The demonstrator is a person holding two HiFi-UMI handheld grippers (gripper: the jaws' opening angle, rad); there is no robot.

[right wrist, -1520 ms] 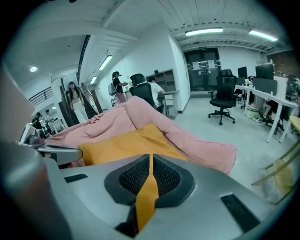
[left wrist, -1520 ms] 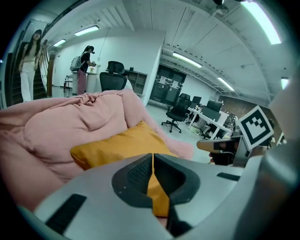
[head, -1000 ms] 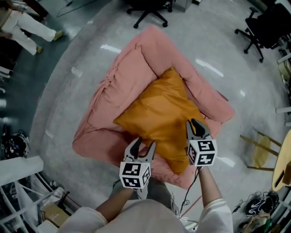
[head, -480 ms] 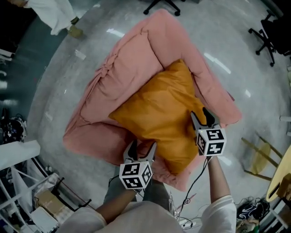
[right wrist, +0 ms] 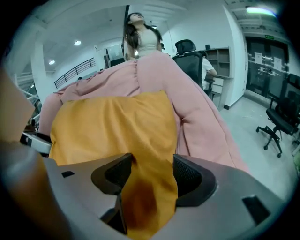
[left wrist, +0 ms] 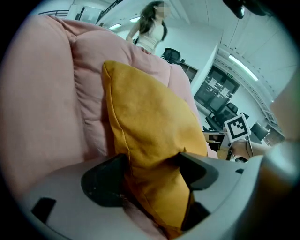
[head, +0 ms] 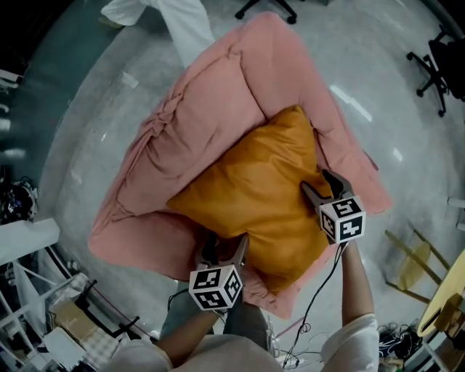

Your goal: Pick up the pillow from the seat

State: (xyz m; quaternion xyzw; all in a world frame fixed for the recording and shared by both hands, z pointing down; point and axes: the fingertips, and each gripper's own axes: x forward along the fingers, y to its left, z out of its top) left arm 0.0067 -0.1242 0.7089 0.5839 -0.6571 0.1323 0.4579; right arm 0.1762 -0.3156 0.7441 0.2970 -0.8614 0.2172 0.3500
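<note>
While both pairs of jaws are opening, the orange pillow rests in the hollow of the pink seat, up against its back cushion. At the seat's front edge, the left gripper points into the pillow's near corner. Its jaws stand spread wide, and the orange cloth bulges into the gap between them. By the seat's right arm, the right gripper sits over the pillow's right edge. Its jaws are likewise wide apart, with a fold of the same cloth hanging between the pads. Neither gripper pinches the pillow tight. Beyond the seat's back a person in white stands on the grey floor. Off the seat's far right side stands a black office chair.
</note>
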